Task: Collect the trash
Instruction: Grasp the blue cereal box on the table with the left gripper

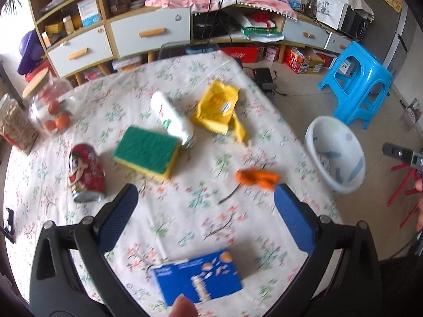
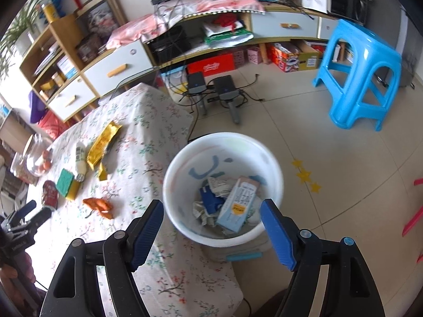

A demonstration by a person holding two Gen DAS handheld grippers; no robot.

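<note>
Holding both grippers with fingers spread and grasping nothing, we keep the left gripper (image 1: pixel 206 206) over the cloth-covered surface (image 1: pixel 185 224), where a blue box (image 1: pixel 198 277), orange peel (image 1: pixel 257 178), yellow wrapper (image 1: pixel 216 107) and white bottle (image 1: pixel 171 119) lie. Our right gripper (image 2: pixel 211 227) hangs above the white bin (image 2: pixel 222 185) on the floor, which already holds paper and a carton (image 2: pixel 238 206).

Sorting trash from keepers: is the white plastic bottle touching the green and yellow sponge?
Touching. In the left wrist view the white plastic bottle's neck end meets the green and yellow sponge's far corner, no tablecloth between.
</note>
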